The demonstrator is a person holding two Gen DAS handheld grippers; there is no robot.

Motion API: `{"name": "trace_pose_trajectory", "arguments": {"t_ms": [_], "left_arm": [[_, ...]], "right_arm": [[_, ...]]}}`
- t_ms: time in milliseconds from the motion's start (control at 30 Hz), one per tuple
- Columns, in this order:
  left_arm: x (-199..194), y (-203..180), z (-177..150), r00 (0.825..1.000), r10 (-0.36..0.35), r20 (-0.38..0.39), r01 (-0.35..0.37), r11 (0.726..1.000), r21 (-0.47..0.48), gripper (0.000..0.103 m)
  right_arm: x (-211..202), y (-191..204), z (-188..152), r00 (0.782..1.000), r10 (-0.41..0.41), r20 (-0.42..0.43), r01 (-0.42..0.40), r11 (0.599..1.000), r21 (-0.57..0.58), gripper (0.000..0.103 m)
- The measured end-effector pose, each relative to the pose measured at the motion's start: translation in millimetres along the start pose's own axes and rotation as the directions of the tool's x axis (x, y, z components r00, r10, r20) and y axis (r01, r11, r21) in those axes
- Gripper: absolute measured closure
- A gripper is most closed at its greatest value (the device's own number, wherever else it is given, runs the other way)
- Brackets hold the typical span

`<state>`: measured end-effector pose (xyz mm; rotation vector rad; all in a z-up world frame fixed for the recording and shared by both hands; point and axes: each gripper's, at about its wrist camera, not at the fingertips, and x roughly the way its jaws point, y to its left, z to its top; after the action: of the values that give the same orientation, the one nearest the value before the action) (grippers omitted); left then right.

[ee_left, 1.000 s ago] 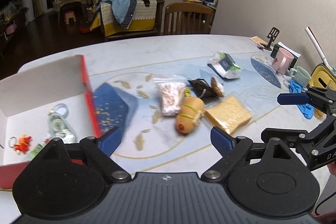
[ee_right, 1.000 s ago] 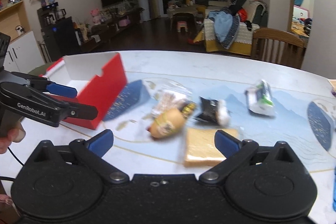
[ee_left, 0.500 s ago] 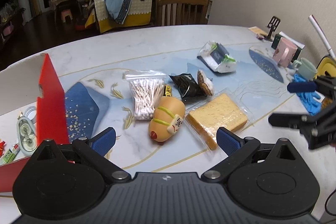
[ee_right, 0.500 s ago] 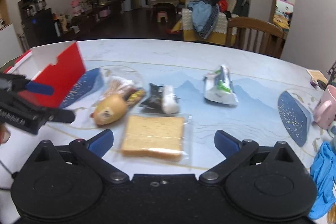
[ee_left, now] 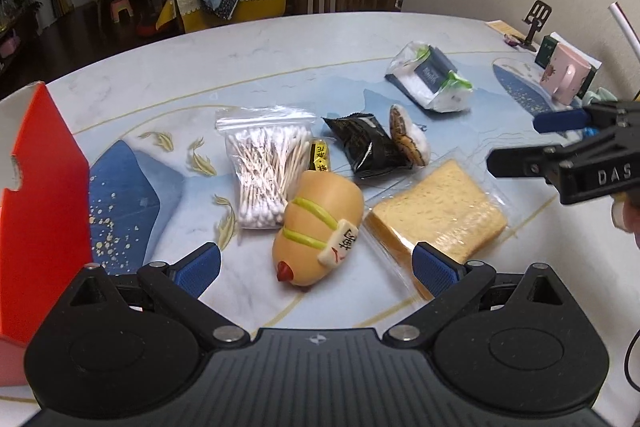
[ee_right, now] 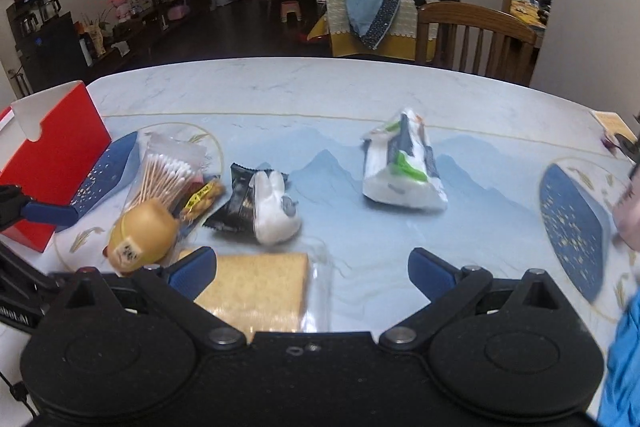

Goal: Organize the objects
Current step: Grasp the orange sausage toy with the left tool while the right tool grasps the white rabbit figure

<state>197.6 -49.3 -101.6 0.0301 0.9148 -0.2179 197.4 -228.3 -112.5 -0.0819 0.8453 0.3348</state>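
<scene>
Hotdog toy (ee_left: 318, 229) lengthwise toward left gripper (ee_left: 316, 265), red tip nearest, fingers wide, empty.

We had both fisheye cameras riding low over the near edge of the bench (ee_left: 256, 39), each looking forward along its own fingers toward the living room. The left view sat close above the hot-dog toy (ee_left: 320, 227), facing slightly right; the right view sat further right, near the wrapped bread slice (ee_right: 260, 287). Both shared the cotton swab bag (ee_left: 268, 163), red box (ee_right: 56, 163) and wooden chair (ee_right: 476, 35).
</scene>
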Motion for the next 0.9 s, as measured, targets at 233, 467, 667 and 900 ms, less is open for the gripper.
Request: {"name": "trace_pose_trajectory", "arguments": {"t_ms": [233,467,667,900], "left_arm": [[19,5,1,1.000,0.025,-0.007,-0.025,1.000,0.001,0.001],[30,8,0,1.000,0.012,-0.016,-0.012,1.000,-0.010,0.003],[33,2,0,1.000,-0.015,-0.020,0.015,1.000,0.000,0.029],[30,-3,2,1.000,-0.021,-0.008,0.021,1.000,0.005,0.050]], "right_arm": [[27,7,9,1.000,0.017,-0.020,-0.018,0.998,-0.052,0.009],[47,11,17,0.999,0.031,-0.039,-0.033,0.997,-0.075,0.022],[55,15,18,0.997,0.053,-0.053,-0.057,0.996,-0.074,0.035],[54,18,20,0.998,0.047,-0.043,-0.050,0.996,-0.072,0.069]]}}
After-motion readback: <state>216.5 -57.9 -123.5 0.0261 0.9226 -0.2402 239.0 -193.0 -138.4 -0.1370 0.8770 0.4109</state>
